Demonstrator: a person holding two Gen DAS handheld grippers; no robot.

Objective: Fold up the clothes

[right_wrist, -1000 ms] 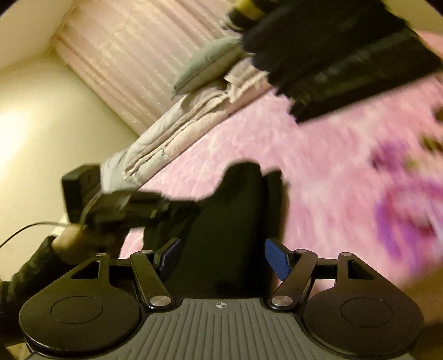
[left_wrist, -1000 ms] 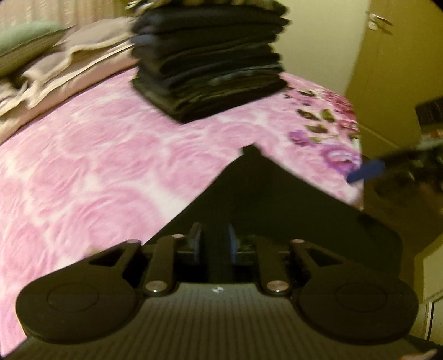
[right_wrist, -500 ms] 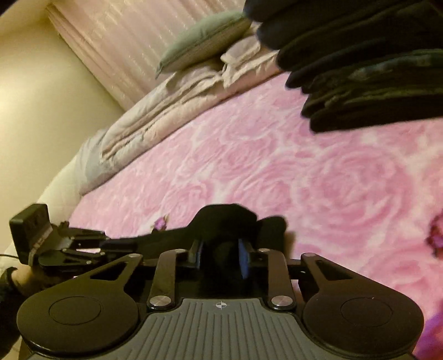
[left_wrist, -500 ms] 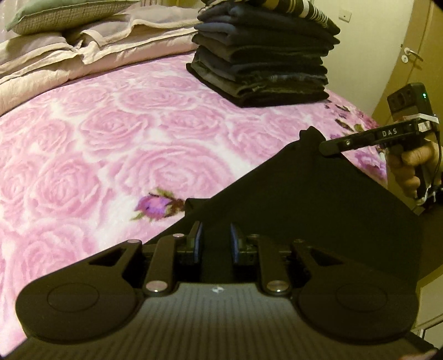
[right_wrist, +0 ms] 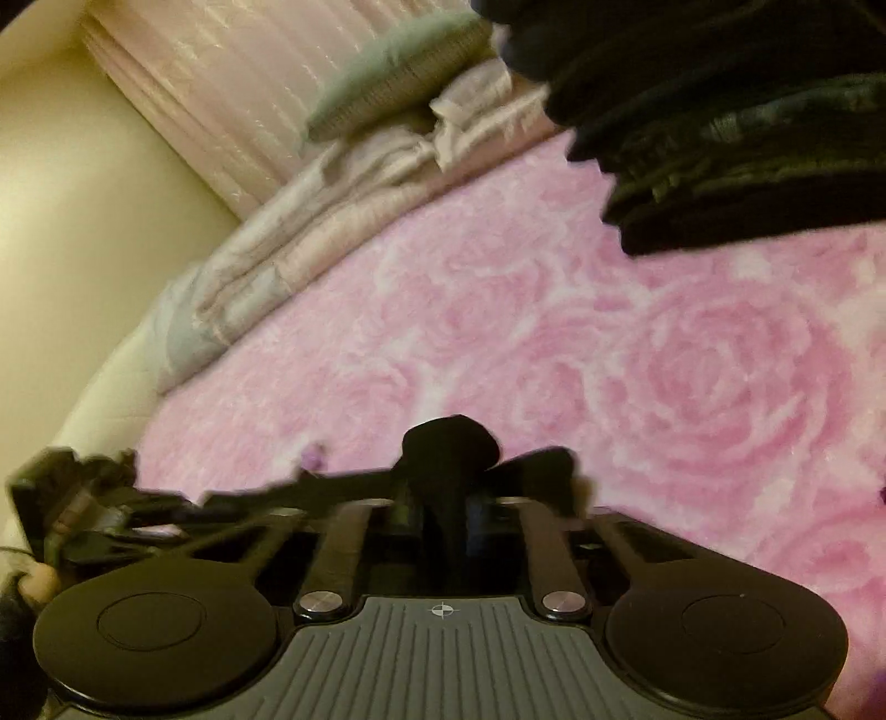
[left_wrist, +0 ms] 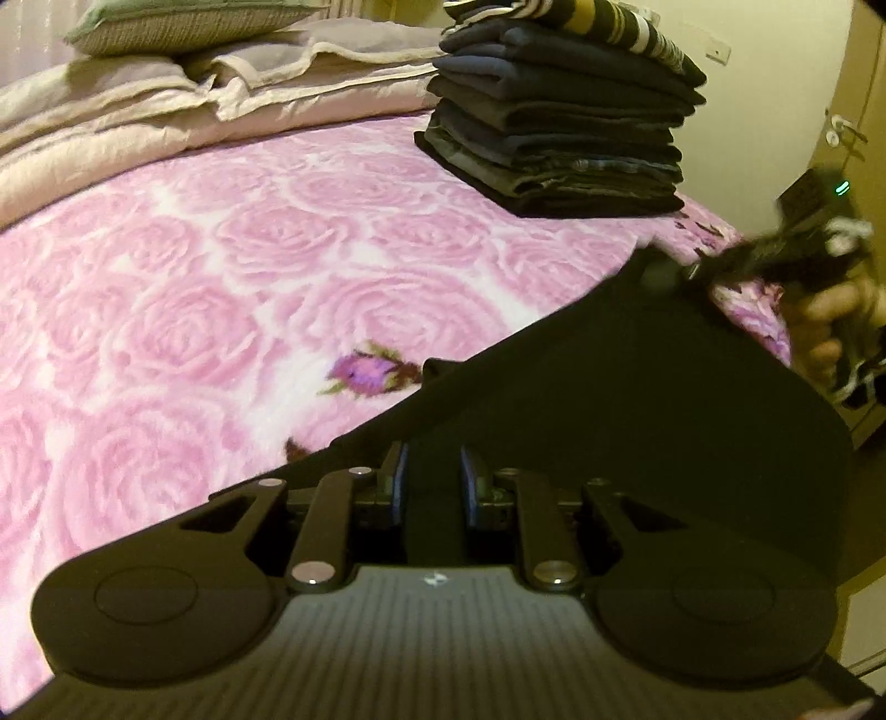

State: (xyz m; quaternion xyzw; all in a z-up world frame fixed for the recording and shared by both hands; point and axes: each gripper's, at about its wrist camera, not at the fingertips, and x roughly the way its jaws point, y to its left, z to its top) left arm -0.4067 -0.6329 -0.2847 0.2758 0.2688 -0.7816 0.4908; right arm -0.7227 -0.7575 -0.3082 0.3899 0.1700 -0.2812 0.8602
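Since the earlier frames, both grippers have travelled across the bed [left_wrist: 232, 288], and the right gripper [right_wrist: 446, 507], then spread wide around the cloth, has narrowed onto it.

Bed: a pink rose-print cover fills the area ahead of both tools. A beige quilt [left_wrist: 183, 105] lies bunched along the far edge, with a green pillow [left_wrist: 177, 22] on top of it.

Stack [left_wrist: 559, 127]: folded dark clothes, piled far ahead and right of the left gripper [left_wrist: 433, 482]. A striped item forms the top layer. From the right wrist view the same stack [right_wrist: 736, 122] stands ahead to the upper right, blurred.

Garment [left_wrist: 637, 387]: a black cloth stretches from the left gripper's jaws diagonally up and to the right, toward the right gripper [left_wrist: 692, 271]. Its taut upper edge spans between the two tools above the cover. Its lower part hangs off the near side of the bed.

Left gripper: jaws nearly together, blue pads [left_wrist: 400, 481] clamped on a fold of the garment.

Right gripper: jaws closing, with a bunched corner of the garment [right_wrist: 449, 443] between them and protruding past the tips. The pads press on the cloth. A hand [left_wrist: 830, 327] holds this tool at the right edge of the left wrist view.
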